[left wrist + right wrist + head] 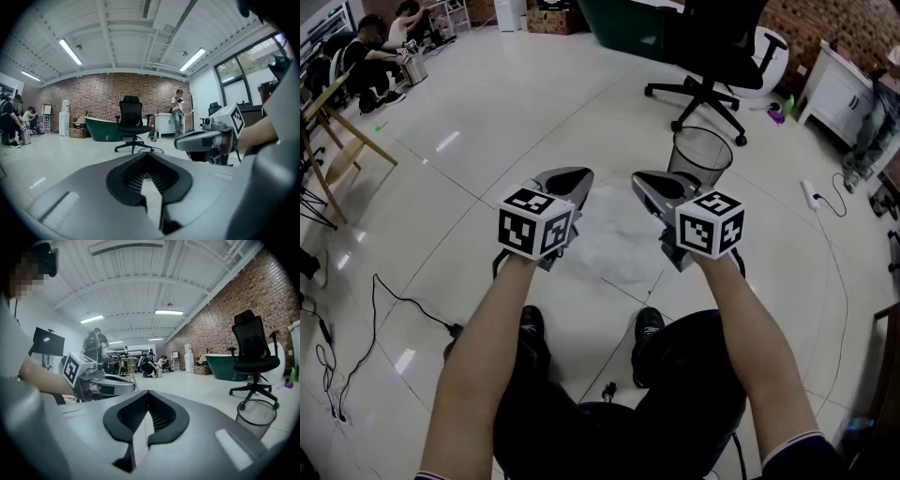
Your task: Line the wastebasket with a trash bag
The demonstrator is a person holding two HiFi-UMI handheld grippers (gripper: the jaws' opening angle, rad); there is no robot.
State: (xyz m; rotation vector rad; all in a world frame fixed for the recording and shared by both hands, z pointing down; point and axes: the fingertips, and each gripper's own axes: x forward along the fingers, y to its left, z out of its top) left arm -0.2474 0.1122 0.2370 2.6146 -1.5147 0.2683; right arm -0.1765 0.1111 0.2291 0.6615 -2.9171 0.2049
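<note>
Left gripper point(570, 178), right gripper point(649, 182): closed, empty-looking.

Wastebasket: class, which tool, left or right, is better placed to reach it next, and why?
Right, probably. In the head view the mesh wastebasket stands just beyond the right tool; the left tool is farther across. Both tools are shut and empty.
</note>
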